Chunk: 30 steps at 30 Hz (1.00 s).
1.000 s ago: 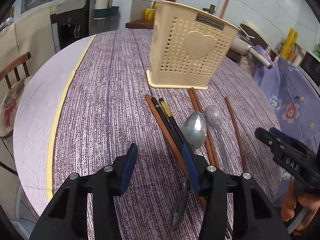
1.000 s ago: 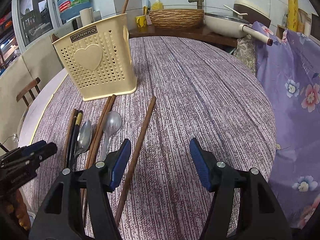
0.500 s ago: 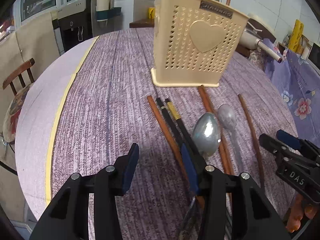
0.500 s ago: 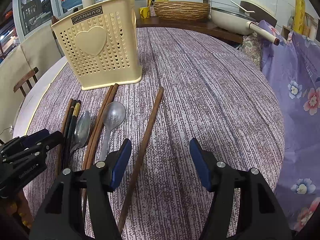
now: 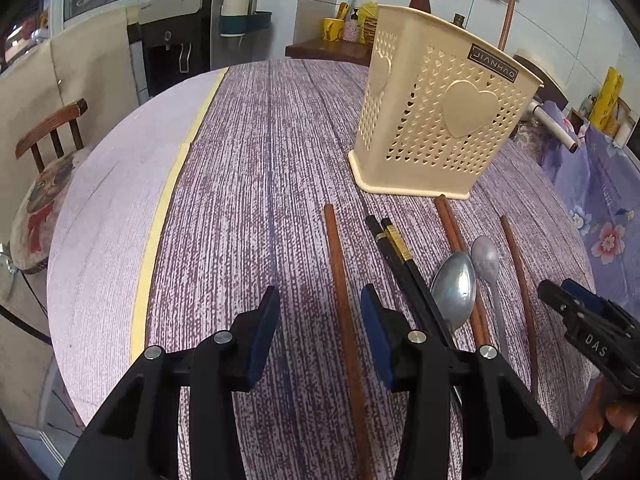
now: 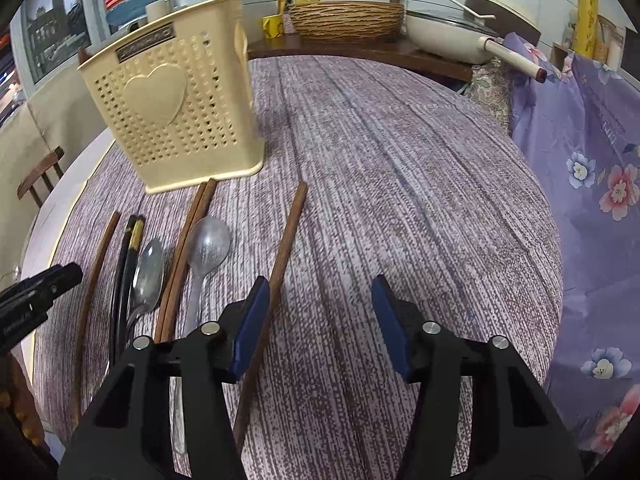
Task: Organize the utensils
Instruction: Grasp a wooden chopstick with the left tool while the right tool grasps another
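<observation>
The utensils still lie on the table before the basket, so picking is only starting. The left gripper hovers empty, fingers apart, beside a brown chopstick. The right gripper, fingers just narrowing on nothing, must next straddle the other chopstick.

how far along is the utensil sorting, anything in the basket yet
Barely started, by what shows. The cream perforated plastic basket has one brown stick poking above its rim; its inside is hidden. Nothing is in hand: the left gripper and right gripper are open and empty, the right's jaws having just narrowed. Left on the purple table: brown wooden chopsticks, black chopsticks and two metal spoons.
</observation>
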Each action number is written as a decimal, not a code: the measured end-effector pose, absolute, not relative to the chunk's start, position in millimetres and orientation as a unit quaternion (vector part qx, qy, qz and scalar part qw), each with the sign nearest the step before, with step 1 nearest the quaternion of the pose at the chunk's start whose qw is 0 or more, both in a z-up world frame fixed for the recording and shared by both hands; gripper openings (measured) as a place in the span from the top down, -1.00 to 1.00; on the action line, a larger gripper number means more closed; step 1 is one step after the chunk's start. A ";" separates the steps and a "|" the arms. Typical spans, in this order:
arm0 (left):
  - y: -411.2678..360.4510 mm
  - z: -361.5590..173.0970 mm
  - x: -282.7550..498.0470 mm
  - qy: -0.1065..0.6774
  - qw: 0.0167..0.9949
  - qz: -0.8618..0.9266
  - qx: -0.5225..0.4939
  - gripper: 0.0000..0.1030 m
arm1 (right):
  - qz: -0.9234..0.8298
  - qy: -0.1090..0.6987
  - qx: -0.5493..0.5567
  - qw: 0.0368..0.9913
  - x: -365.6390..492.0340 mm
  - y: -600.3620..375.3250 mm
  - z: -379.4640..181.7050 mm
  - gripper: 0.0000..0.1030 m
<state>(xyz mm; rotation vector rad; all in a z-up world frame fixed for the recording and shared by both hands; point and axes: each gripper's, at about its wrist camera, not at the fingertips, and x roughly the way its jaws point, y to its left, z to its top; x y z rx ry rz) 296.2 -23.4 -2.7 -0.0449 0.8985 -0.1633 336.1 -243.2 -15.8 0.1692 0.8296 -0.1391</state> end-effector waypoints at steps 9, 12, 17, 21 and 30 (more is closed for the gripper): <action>-28.0 -6.8 317.5 0.441 0.896 -0.056 -0.016 0.18 | -0.069 0.409 0.079 0.906 370.6 -234.2 -12.1 0.30; -32.6 -8.0 322.2 0.443 0.895 -0.054 -0.007 0.18 | -0.076 0.419 0.071 0.902 382.9 -229.6 -15.9 0.39; -40.8 -12.1 332.2 0.447 0.893 -0.045 0.006 0.34 | -0.083 0.439 0.073 0.892 398.9 -228.8 -23.9 0.59; -42.9 -14.9 337.6 0.448 0.893 -0.033 0.013 0.48 | -0.090 0.437 0.068 0.893 405.5 -225.7 -24.3 0.69; -44.5 -14.4 345.3 0.442 0.897 -0.022 0.014 0.84 | -0.094 0.429 0.064 0.896 414.3 -220.5 -26.4 0.83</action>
